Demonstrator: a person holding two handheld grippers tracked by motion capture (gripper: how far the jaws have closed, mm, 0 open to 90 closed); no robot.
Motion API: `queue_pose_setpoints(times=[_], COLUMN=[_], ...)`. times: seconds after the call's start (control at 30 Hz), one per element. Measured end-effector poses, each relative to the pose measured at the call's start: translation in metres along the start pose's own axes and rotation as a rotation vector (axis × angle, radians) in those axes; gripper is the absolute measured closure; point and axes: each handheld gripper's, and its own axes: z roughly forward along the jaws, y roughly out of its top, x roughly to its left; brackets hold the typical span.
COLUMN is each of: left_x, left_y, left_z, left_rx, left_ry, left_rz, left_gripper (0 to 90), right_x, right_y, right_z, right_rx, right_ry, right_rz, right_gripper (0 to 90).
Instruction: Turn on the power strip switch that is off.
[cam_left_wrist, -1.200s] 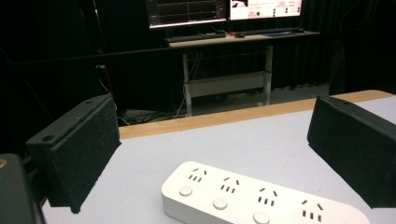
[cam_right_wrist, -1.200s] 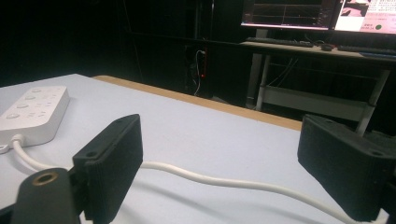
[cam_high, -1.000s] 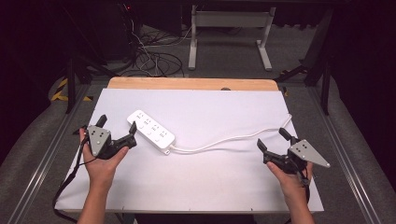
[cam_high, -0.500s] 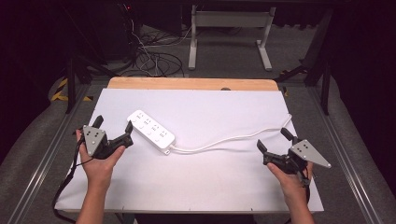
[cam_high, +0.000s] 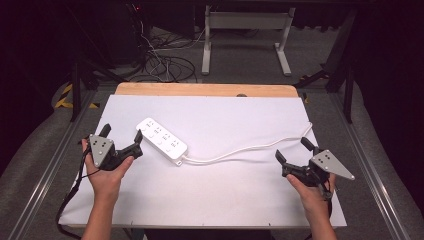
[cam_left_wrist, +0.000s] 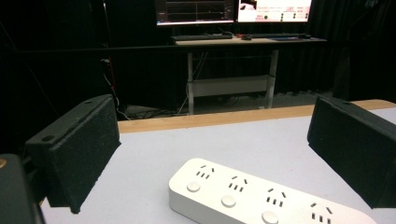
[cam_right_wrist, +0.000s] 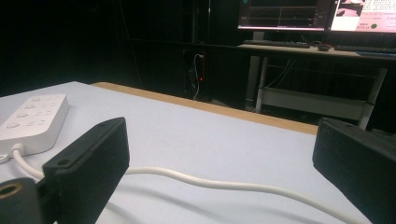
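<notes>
Power strip (cam_high: 161, 140) lies on the white tabletop (cam_high: 215, 200), hard, smooth and light, so pinch it across its narrow sides. Your left gripper (cam_high: 121, 141) sits just beside its near end, jaws spread wide and holding nothing. Its bendy white cord (cam_high: 245, 150) runs off toward your right gripper (cam_high: 292, 151), which is spread wide too, near the cord but not touching.

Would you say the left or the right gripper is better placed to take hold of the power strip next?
Probably left: the left gripper is open right beside the power strip; the right gripper sits far along its cord.
</notes>
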Motion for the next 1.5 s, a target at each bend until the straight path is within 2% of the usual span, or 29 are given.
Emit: queue_pose_setpoints(times=[0.2,0.73,1.5], left_x=[0.0005,0.0005,0.0025], left_y=[0.0009,-0.0016,-0.0026], left_z=[-0.0019,-0.0013,-0.0002], left_rx=[-0.008,0.011,0.019], left_ry=[-0.003,-0.017,-0.008], left_rz=[-0.003,0.012,0.018], left_gripper=[3.0,3.4,4.0], right_x=[0.0021,0.0024,0.0016], right_y=[0.0010,0.0017,0.0007], right_z=[-0.0016,-0.0019,0.0008], right_rx=[0.000,0.000,0.004], right_ry=[0.001,0.001,0.002], right_rz=[-0.002,-0.004,-0.006], right_gripper=[5.1,5.6,5.8])
